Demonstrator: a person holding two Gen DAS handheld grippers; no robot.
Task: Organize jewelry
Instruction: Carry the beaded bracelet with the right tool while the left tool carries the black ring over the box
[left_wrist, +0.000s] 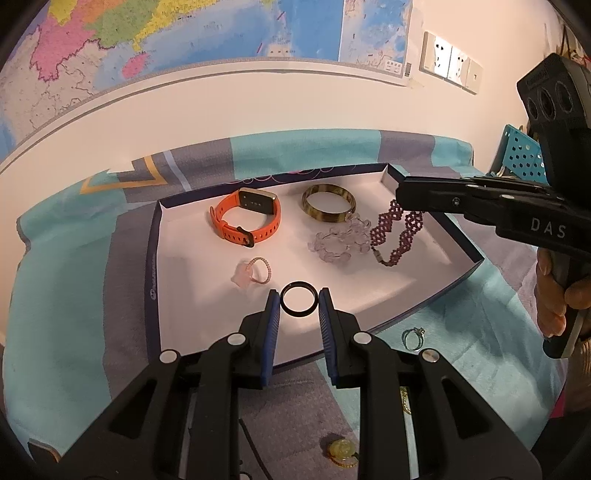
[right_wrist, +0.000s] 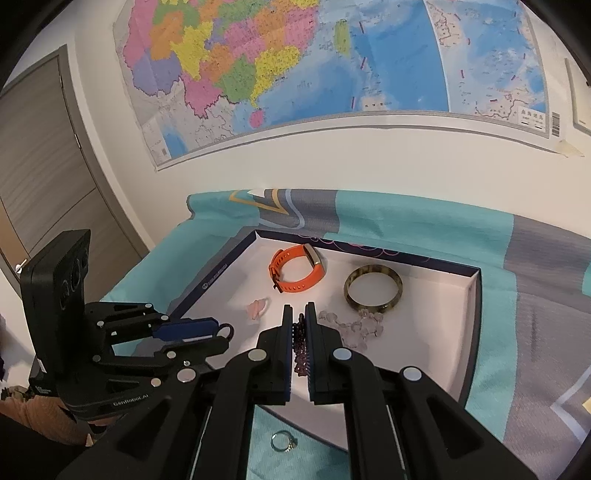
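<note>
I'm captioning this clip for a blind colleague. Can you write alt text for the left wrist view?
The left gripper holds a black ring between its blue pads over a white tray on a teal cloth. In the tray lie an orange watch, a mottled bangle, a clear bead bracelet and a pink ring; the right gripper holds a purple beaded bracelet.

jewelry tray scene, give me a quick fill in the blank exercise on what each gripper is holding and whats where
1. The left gripper holds a small ____ ring between its fingers.
2. The right gripper is shut on the ____ beaded bracelet.
3. The watch lying in the white tray has an ____ strap.
4. The silver ring lies on the cloth, ____ the tray.

Missing words: black; purple; orange; outside
</note>
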